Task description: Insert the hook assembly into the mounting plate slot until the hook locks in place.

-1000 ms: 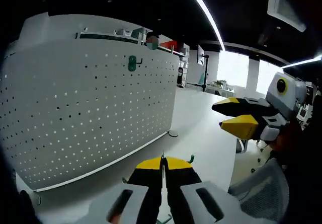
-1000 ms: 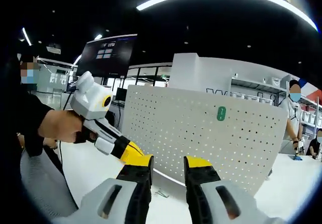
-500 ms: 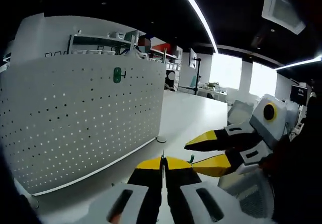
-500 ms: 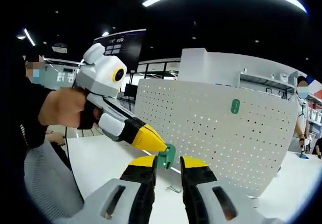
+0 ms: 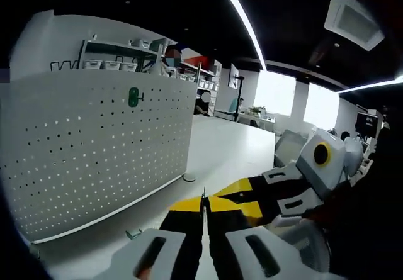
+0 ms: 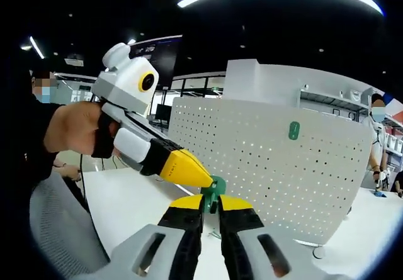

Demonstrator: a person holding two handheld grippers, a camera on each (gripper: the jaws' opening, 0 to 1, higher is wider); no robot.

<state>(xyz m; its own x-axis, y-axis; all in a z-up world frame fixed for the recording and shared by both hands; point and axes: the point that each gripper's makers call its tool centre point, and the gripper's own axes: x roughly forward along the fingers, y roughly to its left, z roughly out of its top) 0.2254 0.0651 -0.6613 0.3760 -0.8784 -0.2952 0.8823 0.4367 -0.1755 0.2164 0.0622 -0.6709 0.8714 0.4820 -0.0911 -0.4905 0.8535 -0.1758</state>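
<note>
White desk [image 6: 126, 204], pegboard plate standing on it, hook passing between two grippers.

Left gripper [image 6: 204, 180] fingers pinched on the green hook assembly [image 6: 215, 189]; right gripper [image 6: 210, 206] fingers nearly closed around it, seemingly gripping. Mounting plate [image 6: 271, 167] lies just beyond both fingertips, another green hook [image 6: 293, 130] already hung. No legible writing.
</note>
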